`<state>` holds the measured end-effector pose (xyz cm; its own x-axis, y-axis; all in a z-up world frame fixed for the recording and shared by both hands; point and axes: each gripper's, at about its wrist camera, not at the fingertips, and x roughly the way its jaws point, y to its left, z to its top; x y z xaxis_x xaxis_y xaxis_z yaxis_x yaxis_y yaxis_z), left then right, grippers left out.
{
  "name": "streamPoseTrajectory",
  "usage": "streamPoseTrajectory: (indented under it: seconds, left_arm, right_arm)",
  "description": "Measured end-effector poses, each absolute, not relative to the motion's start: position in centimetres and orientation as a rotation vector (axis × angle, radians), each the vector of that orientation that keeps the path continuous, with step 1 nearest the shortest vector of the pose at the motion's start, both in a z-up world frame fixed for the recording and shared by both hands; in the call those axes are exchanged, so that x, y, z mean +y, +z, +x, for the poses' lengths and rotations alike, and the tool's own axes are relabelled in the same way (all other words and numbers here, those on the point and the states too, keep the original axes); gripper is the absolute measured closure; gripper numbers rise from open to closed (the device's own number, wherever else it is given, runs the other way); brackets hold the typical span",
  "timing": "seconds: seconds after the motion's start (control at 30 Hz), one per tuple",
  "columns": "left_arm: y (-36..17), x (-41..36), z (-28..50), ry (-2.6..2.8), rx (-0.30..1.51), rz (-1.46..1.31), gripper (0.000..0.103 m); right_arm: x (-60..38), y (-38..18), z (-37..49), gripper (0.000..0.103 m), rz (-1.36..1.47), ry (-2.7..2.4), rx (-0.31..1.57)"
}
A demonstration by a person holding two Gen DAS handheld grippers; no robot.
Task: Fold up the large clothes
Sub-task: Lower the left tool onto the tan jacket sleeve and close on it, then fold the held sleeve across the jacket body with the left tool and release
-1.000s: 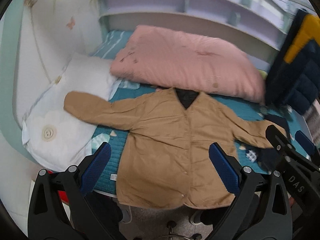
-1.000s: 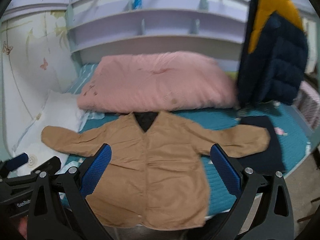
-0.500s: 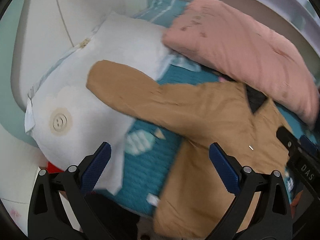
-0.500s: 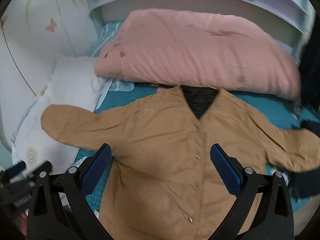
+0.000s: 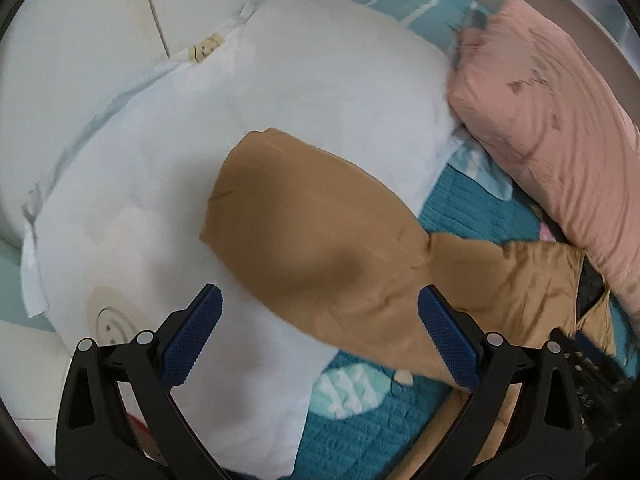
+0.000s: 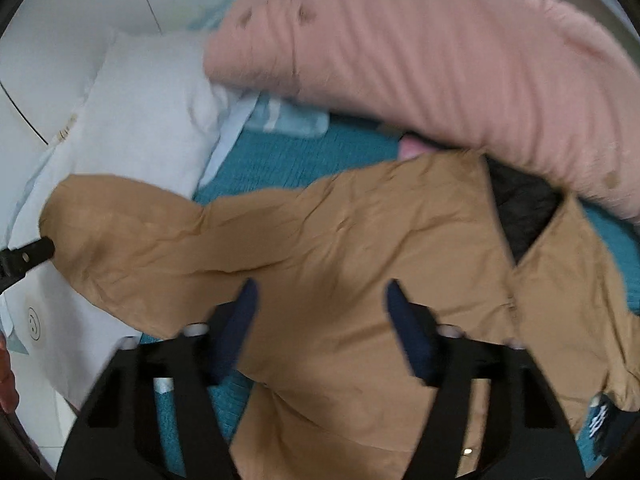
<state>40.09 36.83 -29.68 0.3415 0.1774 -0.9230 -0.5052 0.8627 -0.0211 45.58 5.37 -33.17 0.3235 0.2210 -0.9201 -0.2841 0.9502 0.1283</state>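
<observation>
Tan jacket (image 6: 360, 264) spread flat on teal bed cover (image 6: 280, 160), front up, dark lining showing at the collar. Sleeve end (image 5: 280, 216) ahead of left gripper (image 5: 320, 340), draped over white pillow (image 5: 160, 160); bare pillow beyond its edge. Left gripper released, blue pads wide apart. Right gripper (image 6: 320, 320) over the shoulder, blurred, jaws apart, narrower gap. Pink quilt (image 6: 440, 60) ahead. Only the right view shows the collar whole.

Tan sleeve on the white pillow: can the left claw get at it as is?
Probably yes. The left claw is open with the tan sleeve lying flat on the white pillow ahead; nothing covers it.
</observation>
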Motion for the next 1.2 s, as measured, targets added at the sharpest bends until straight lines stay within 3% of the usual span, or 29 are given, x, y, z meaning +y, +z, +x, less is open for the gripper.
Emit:
streamPoseTrajectory:
  seconds: [0.07,0.13,0.37,0.43,0.5,0.53,0.6,0.67,1.2]
  left_arm:
    - [-30.4,38.2,40.5,0.468,1.144,-0.367,0.005]
    - [-31.1,39.5,40.8,0.481,1.143,-0.401,0.005]
    - [-34.4,42.6,41.9,0.501,1.08,-0.519,0.005]
    - [-35.6,43.4,42.2,0.495,1.085,-0.551,0.011]
    - [-36.4,43.5,42.5,0.562,1.111,-0.486,0.037]
    - [-36.3,43.4,42.4,0.573,1.101,-0.47,0.041]
    - [-35.8,43.3,42.0,0.569,1.073,-0.469,0.072]
    - [-35.1,43.0,41.9,0.501,1.057,-0.494,0.087]
    - [-28.5,36.2,41.5,0.402,1.014,-0.298,0.09]
  right_arm:
    - [6.1,-35.1,46.4,0.075,-0.046,0.34,1.248]
    - [6.8,-36.8,47.1,0.082,-0.032,0.358,1.308]
    - [7.7,-43.0,48.1,0.086,-0.014,0.358,1.456]
    - [7.4,-44.1,48.1,0.087,0.006,0.352,1.462]
    - [7.3,-44.1,48.1,0.088,0.016,0.355,1.449]
    - [7.3,-44.2,48.1,0.088,0.015,0.357,1.448]
    - [7.4,-44.3,48.2,0.088,0.0,0.36,1.45]
    - [7.6,-44.6,48.3,0.088,-0.011,0.358,1.443]
    - [3.2,-42.1,45.9,0.088,0.135,0.372,1.433]
